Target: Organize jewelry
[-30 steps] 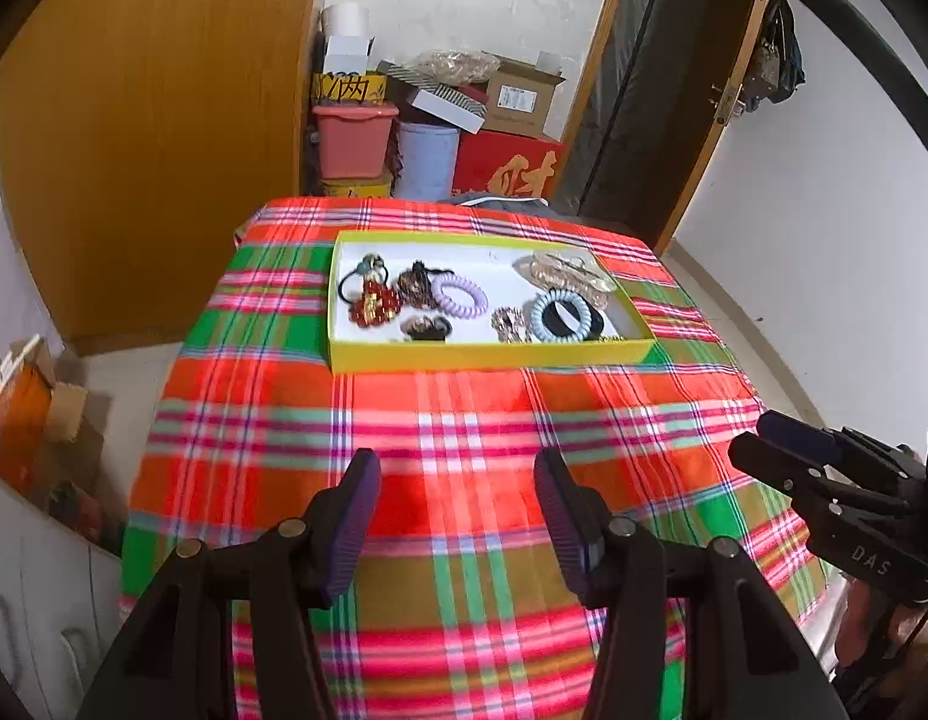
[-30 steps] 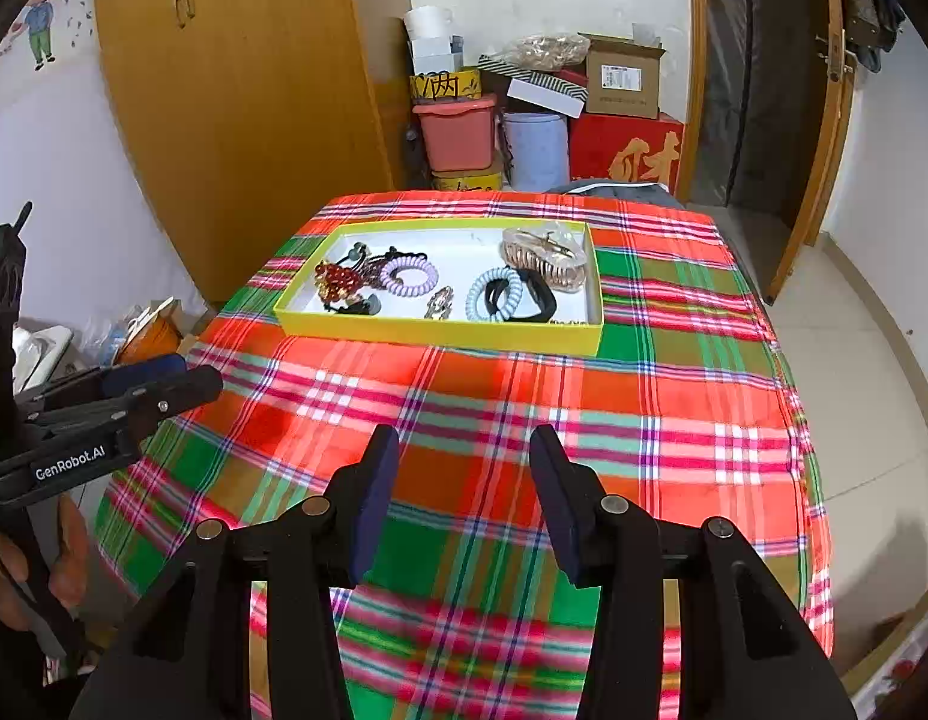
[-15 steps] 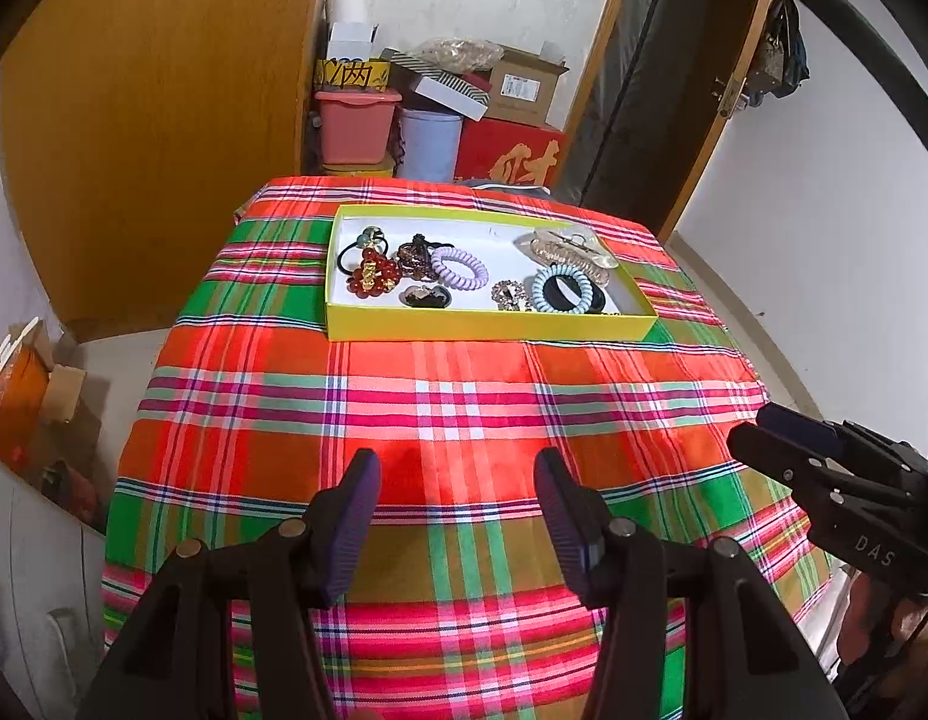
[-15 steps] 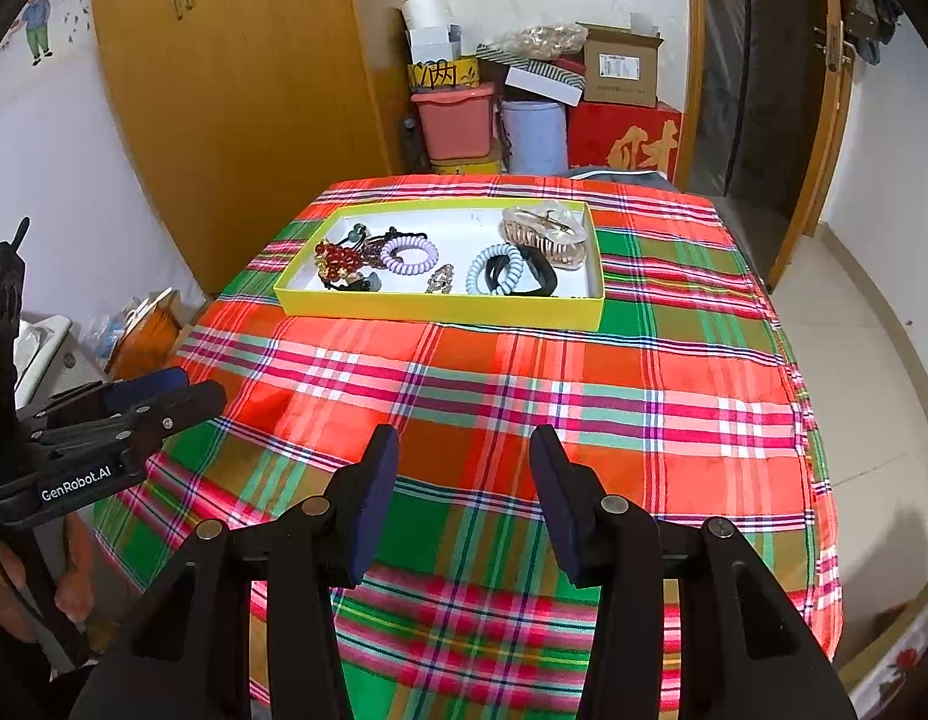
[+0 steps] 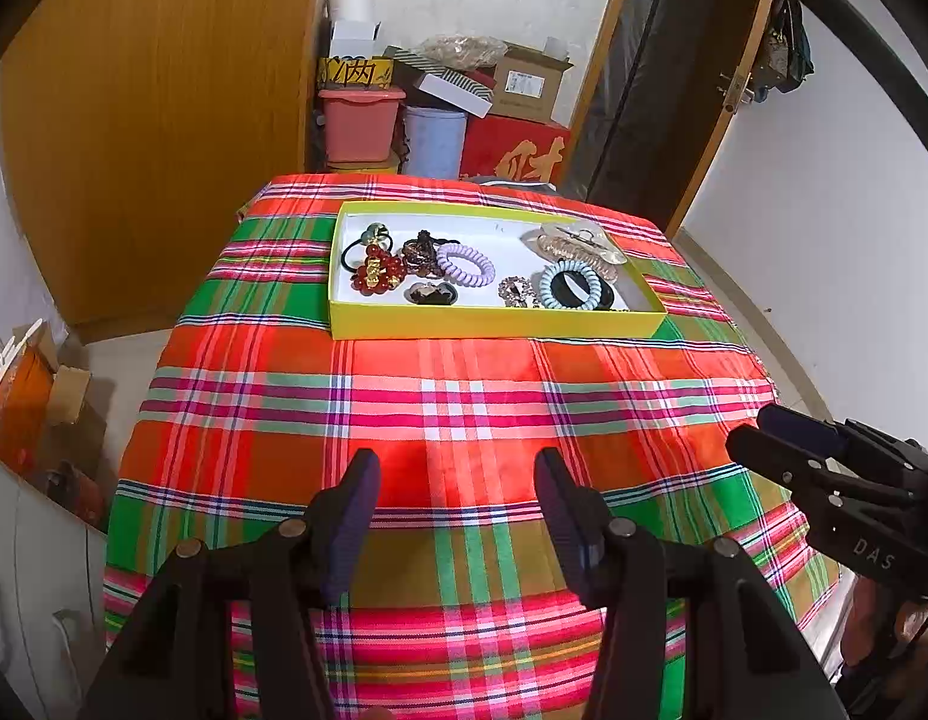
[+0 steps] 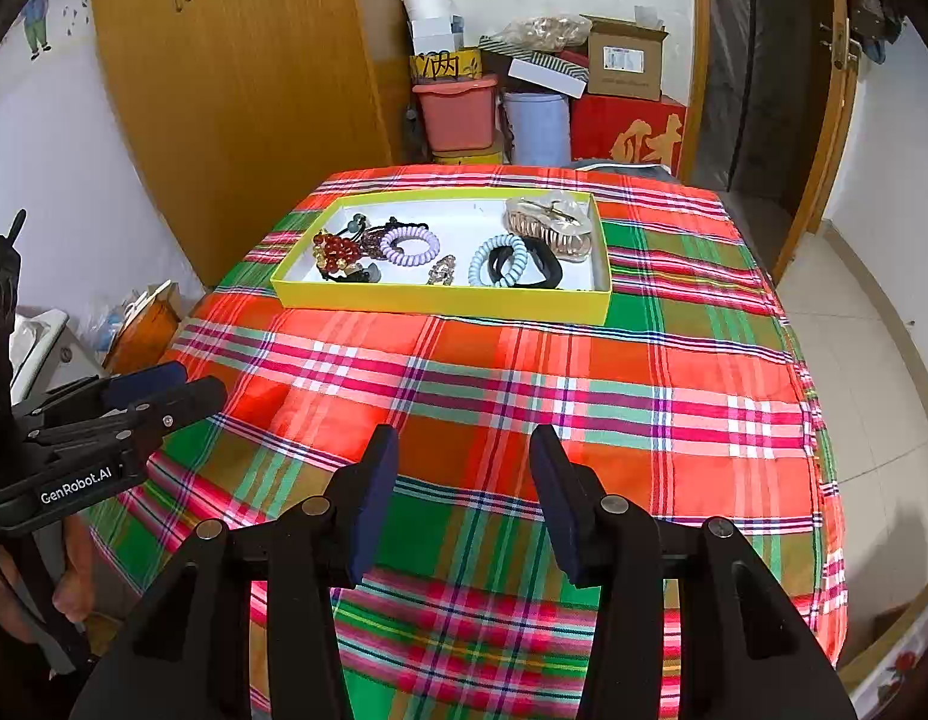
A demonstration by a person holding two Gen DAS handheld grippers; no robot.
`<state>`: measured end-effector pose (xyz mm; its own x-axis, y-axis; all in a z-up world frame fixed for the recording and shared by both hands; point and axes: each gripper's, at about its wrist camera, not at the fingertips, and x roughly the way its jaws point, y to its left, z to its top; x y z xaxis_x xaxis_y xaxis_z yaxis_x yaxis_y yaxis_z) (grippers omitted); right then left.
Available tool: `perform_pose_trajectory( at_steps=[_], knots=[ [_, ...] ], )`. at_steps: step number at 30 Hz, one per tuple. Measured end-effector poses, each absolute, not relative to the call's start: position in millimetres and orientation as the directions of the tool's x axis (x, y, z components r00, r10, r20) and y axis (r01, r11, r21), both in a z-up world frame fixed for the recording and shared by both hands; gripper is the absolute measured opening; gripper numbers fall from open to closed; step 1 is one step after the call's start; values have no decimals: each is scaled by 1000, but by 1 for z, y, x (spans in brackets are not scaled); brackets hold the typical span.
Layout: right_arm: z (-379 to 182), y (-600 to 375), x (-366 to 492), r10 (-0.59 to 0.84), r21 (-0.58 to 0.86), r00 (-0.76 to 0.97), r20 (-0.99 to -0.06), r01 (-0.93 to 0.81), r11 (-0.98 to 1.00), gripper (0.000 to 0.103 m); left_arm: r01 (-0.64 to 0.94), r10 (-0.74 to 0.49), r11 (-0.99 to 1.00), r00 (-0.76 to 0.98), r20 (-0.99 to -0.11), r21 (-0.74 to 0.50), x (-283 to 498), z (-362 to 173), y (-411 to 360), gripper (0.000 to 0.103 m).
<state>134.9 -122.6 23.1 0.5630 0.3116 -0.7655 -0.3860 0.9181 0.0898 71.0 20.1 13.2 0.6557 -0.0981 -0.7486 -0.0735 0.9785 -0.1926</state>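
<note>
**Both claws empty, tray straight ahead across the cloth**

Nearest the cameras, the left gripper (image 5: pixel 458 504) has its jaws spread wide with nothing between the pads, only plaid tablecloth (image 5: pixel 464 408) below. The right gripper (image 6: pixel 464 480) stands parted too, a little narrower, and likewise holds nothing. Each hovers over the near edge of the table, pointing down and forward.

Beyond a broad stretch of bare cloth sits the yellow tray (image 6: pixel 440 300), well apart from both claws and dead ahead of them. Its long axis runs across the view, left to right, so its near wall faces the grippers broadside.

Inside, the red bead cluster (image 5: pixel 377 273) and purple coil tie (image 5: pixel 464 264) lie toward the left end, the nearer reach for the left hand. The blue coil tie (image 6: pixel 499 261), black band (image 6: pixel 542 264) and gold hair claw (image 6: pixel 551 222) crowd the right end, closer to the right hand. A small rhinestone piece (image 6: pixel 443 270) lies about midway.

Judging by this, any pick calls for a forward reach over the tray's near wall, each hand to its own end
</note>
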Motion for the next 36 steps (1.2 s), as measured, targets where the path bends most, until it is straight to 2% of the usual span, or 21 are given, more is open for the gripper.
perform_pose_trajectory(
  at_steps=[36],
  knots=[
    [19, -122, 134, 313, 92, 556, -770, -389, 917, 46, -77, -24, 992, 657, -753, -99, 70, 9, 6, 53]
  ],
)
